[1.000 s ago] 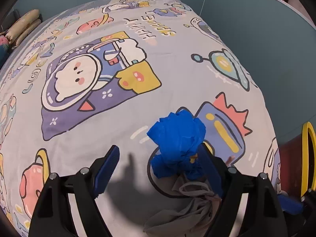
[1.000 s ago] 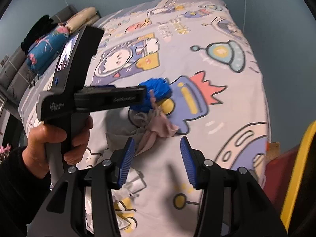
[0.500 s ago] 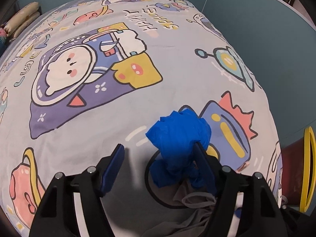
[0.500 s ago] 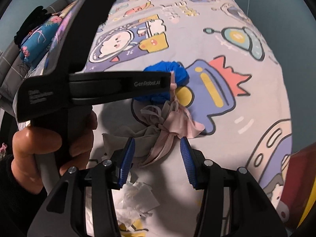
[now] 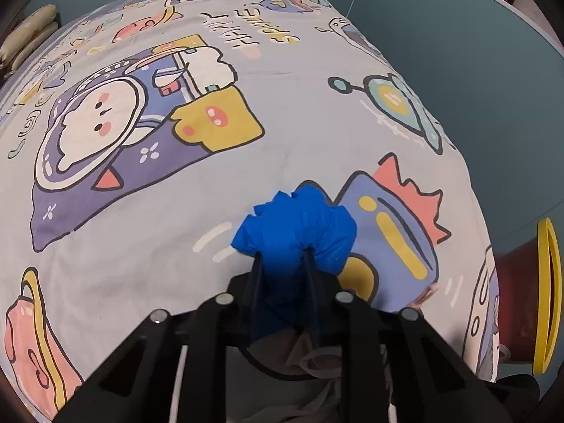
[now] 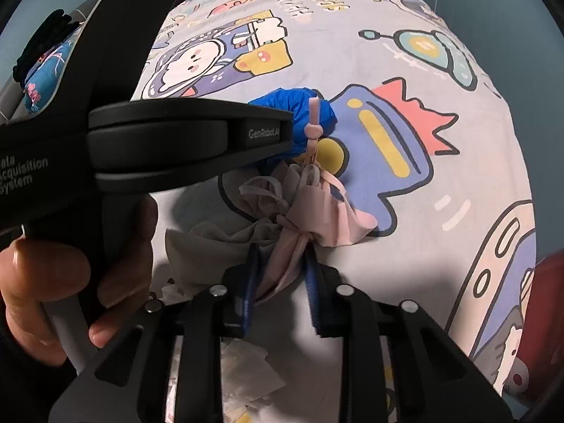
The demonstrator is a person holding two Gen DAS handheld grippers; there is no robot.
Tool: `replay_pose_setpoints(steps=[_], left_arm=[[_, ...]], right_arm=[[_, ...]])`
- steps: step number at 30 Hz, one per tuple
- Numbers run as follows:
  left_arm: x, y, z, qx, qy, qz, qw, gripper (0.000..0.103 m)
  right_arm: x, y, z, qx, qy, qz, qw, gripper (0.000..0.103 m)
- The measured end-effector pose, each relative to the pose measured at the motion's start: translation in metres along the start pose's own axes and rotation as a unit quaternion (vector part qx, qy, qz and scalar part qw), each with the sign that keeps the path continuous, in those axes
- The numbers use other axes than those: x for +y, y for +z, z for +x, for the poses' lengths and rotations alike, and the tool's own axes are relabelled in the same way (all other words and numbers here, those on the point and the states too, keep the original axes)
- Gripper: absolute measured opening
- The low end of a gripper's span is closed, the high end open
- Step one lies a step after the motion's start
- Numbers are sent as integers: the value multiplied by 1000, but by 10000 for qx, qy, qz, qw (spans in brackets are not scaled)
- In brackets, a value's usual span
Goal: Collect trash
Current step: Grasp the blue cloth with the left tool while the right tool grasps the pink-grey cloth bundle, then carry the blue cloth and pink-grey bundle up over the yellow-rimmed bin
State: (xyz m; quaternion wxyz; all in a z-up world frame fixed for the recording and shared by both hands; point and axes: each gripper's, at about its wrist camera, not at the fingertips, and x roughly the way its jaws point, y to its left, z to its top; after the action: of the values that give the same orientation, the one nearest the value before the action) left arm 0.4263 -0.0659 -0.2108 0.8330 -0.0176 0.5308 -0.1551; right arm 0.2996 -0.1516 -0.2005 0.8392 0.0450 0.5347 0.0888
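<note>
On cartoon bedsheet (image 5: 282, 148), left tongs (image 5: 282, 257) pinch blue wad (image 5: 296, 225), right tongs (image 6: 282, 264) pinch pink cloth (image 6: 317, 211).

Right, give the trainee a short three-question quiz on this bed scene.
1. True or false: the left gripper is shut on the blue plastic wad.
2. What does the right gripper pinch between its fingers? A) white tissue scraps B) pink-grey cloth bundle C) yellow-rimmed bin
3. Fill in: the white tissue scraps lie on the ____ below the right gripper.

Key: 1 true. 2 B, the pink-grey cloth bundle. 3 bedsheet. Both grippers' fingers have just been closing onto these items.
</note>
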Motion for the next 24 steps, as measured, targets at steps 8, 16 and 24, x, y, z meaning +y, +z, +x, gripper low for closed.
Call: replay_pose_setpoints(steps=[8, 16, 24], left_arm=[[-3, -1, -1, -11, 44, 17, 10000, 13], [-2, 1, -11, -89, 7, -30, 10000, 12], [2, 0, -27, -227, 10, -74, 9997, 12]], right_arm=[[-9, 0, -2, 61, 92, 95, 9999, 13], [-15, 4, -11, 62, 190, 177, 9996, 12], [-20, 3, -26, 19, 192, 223, 9996, 12]])
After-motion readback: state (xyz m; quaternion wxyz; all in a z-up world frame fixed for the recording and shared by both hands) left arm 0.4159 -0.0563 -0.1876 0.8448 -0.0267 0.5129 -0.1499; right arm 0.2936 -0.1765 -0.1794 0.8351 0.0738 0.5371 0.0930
